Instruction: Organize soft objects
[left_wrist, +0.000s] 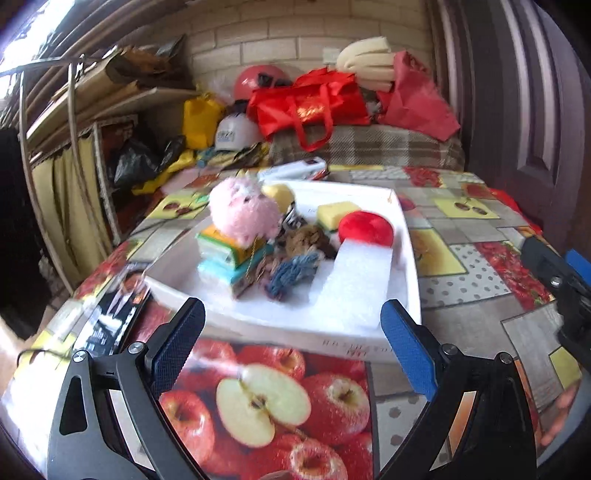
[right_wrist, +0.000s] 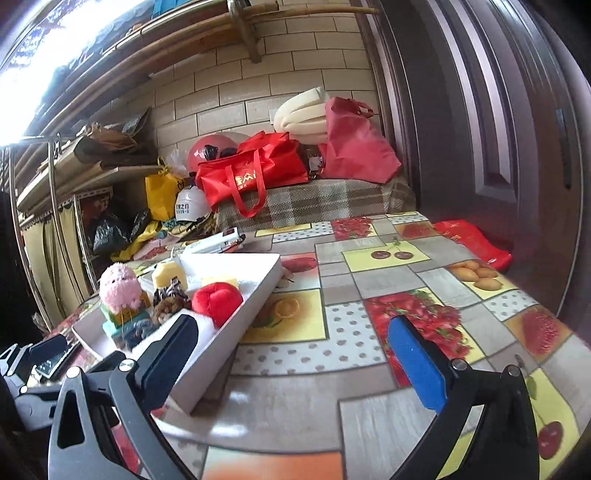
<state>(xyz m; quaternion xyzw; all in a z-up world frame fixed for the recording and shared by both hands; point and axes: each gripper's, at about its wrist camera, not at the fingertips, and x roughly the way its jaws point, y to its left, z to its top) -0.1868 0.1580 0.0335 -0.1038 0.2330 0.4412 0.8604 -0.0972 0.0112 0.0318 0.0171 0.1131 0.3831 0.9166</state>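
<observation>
Left gripper, blue-padded, spread wide and empty, aimed at the near rim of the shallow white cardboard tray. Right gripper likewise spread, nothing between its pads, off the tray's right side. Soft things sit gathered in the tray: fluffy pink plush toy atop stacked coloured sponges, red round cushion, white foam block. Probably corralled there for sorting.

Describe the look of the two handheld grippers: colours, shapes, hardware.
Both match. The left gripper and right gripper each have black angular frames with triangular cut-outs and silver round bolts. Each carries two flat textured pads: one dark navy, one bright blue. No cables, sleeves or hands show.
</observation>
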